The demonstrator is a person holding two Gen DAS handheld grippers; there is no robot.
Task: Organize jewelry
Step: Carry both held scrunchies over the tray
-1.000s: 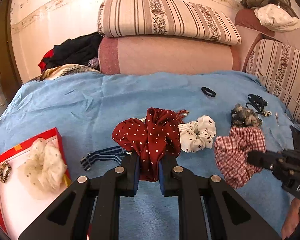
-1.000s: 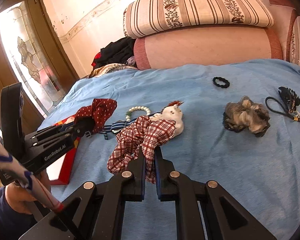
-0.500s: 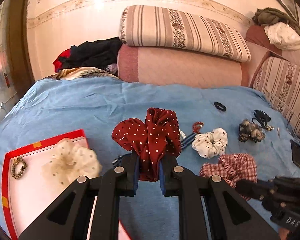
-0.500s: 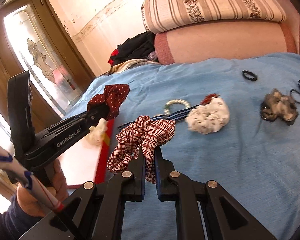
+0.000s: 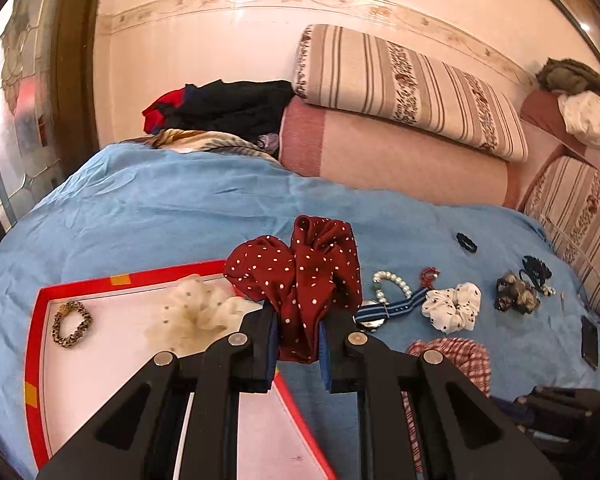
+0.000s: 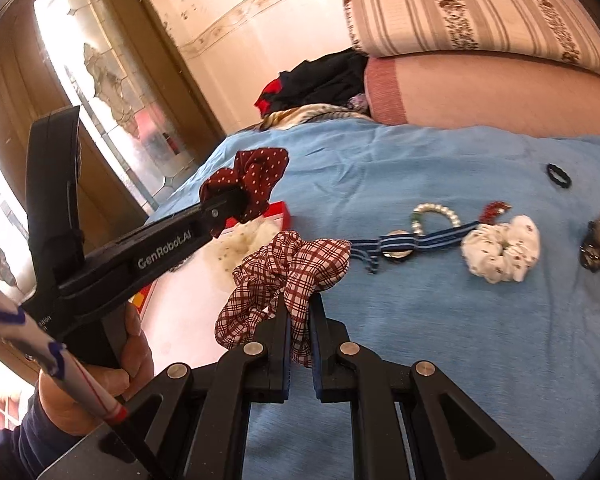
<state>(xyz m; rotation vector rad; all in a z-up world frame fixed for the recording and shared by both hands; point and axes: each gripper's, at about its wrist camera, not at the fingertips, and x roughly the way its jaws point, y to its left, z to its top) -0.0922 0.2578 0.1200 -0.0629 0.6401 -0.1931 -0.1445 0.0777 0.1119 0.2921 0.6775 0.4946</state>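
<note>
My left gripper (image 5: 298, 334) is shut on a dark red polka-dot scrunchie (image 5: 300, 272) and holds it above the right edge of the red-rimmed white tray (image 5: 34, 360). The tray holds a cream dotted scrunchie (image 5: 192, 316) and a leopard hair tie (image 5: 71, 323). My right gripper (image 6: 299, 320) is shut on a red plaid scrunchie (image 6: 288, 272), just right of the tray (image 6: 282, 216). The left gripper (image 6: 236, 204) also shows in the right wrist view, raised over the tray.
On the blue bedspread (image 5: 160, 216) lie a pearl bracelet (image 5: 392, 284), a striped watch strap (image 5: 392, 308), a white dotted scrunchie (image 5: 452, 306), a red bead piece (image 5: 429, 274), a grey scrunchie (image 5: 516, 298), a black hair tie (image 5: 466, 242) and a phone (image 5: 590, 342). Bolsters (image 5: 400, 156) stand behind.
Both grippers have moved left with their scrunchies. The left gripper now hangs over the tray's right edge; the right gripper has come up beside the tray.
</note>
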